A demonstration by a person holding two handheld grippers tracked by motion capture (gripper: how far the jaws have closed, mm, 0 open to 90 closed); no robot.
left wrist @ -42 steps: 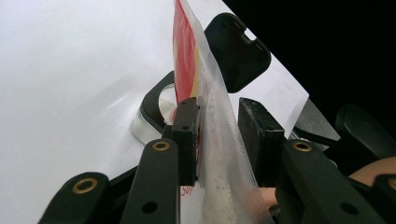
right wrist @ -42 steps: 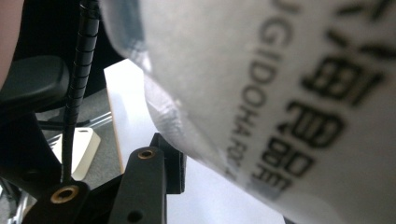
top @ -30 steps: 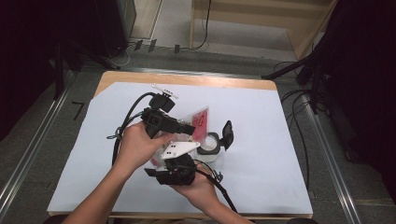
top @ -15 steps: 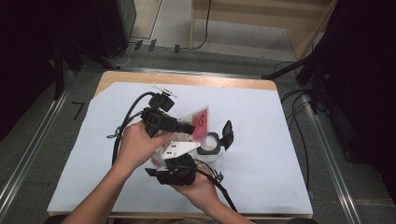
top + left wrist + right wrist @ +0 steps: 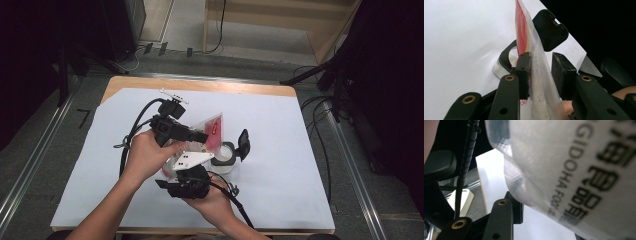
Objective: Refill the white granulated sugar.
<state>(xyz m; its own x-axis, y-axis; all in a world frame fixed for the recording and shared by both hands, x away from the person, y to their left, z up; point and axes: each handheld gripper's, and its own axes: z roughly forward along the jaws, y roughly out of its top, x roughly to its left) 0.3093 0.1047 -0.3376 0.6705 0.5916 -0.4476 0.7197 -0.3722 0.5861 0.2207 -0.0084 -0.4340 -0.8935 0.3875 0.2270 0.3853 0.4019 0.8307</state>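
Observation:
A clear plastic bag with a red packet inside stands on edge at mid-table. My left gripper reaches in from the left, and in the left gripper view it straddles the bag. One pad touches the film and a narrow gap shows at the other. My right gripper sits just in front, under its grey plate. In the right gripper view the printed bag lies over the jaws; one finger shows and the other is hidden.
A small glass jar with a black rim stands right of the bag, with its hinged black lid flipped up. The jar and lid lie just beyond the left jaws. A white sheet covers the wooden table.

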